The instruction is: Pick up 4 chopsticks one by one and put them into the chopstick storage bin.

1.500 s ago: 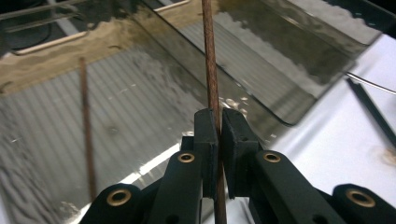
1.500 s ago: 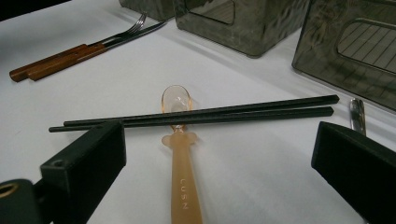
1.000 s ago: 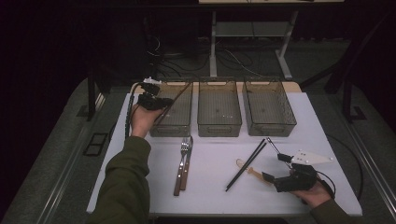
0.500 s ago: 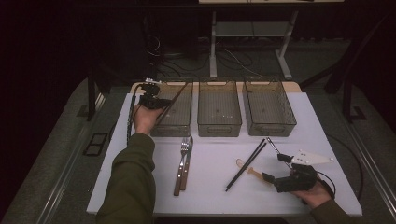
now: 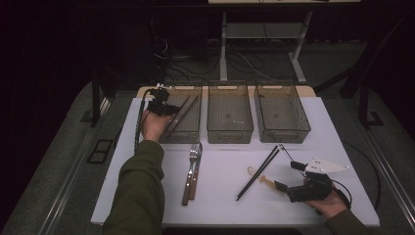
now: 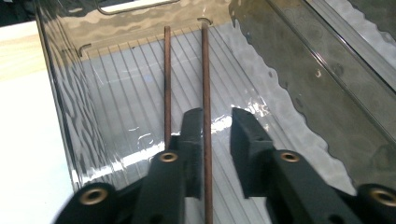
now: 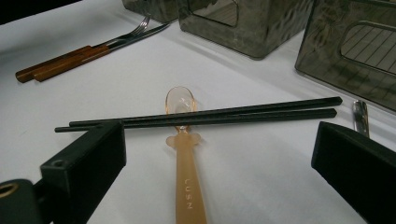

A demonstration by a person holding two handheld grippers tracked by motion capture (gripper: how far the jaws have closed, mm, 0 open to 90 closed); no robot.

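Left gripper view puts our left tool (image 6: 212, 135) inside the smoky clear plastic bin (image 6: 299, 70), jaws narrowly parted around one of two thin brown wooden chopsticks (image 6: 205, 93) running toward twelve o'clock. Light, stiff and slippery, they're best pinched mid-shaft. Our right tool (image 7: 219, 154) gapes wide before the black chopstick pair (image 7: 210, 116) crossing an amber plastic spoon (image 7: 184, 140) on the white counter (image 5: 225, 196); dark room.

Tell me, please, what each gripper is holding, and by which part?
Neither holds anything. The left gripper is open around one brown chopstick in the bin; the right gripper is open before the spoon.
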